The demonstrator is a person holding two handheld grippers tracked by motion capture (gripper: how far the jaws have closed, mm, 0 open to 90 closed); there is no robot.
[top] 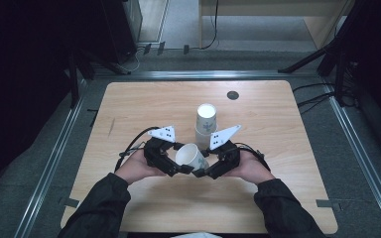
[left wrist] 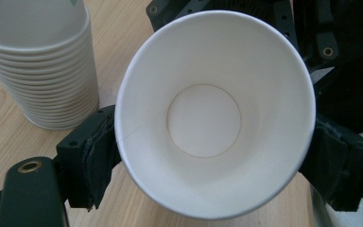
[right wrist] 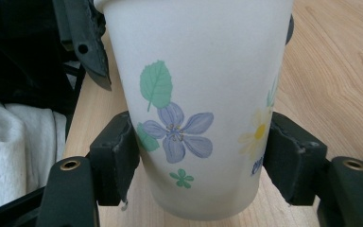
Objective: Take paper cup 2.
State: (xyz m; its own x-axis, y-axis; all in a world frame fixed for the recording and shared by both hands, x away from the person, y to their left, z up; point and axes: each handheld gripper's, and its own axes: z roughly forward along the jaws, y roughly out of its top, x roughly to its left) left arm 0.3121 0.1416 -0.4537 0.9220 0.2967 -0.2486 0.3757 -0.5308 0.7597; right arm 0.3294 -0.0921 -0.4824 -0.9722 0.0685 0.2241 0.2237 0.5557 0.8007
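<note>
So both hands are in at the 6 o'clock edge of the light wood-grain table (top: 278, 99), each holding a black two-jaw gripper, and between them is 1 white paper cup with a flower print (top: 191, 156) – tipped over on its side, mouth toward 10 o'clock in the high view, lifted or resting I can't tell.

The left gripper (top: 184, 169) comes in from about 8 o'clock of that cup. In the left gripper view you look straight down into the cup (left wrist: 203, 120): white inside, round bottom disc, rim near enough a full circle. The padded fingers (left wrist: 99, 151) sit at 9 and 3 o'clock of the rim, right against the cup wall – jaws spread wide, touching it on both sides without denting it.

The right gripper (top: 202, 173) comes from 4 o'clock. Its own view shows the cup's outside (right wrist: 198, 94) with a green leaf, a purple flower and a yellow one, and the 2 black pads (right wrist: 116, 151) are pinching the lower part of the wall at 9 and 3 o'clock. So that one has a firm hold of the cup.

Just past the cup at 12 o'clock stands a stack of matching white paper cups (top: 206, 124), upright, mouth up. In the left gripper view it's at 10 o'clock, rims layered (left wrist: 38, 71). Near the table's far edge, around 1 o'clock, is a small dark round cap (top: 232, 95).
</note>
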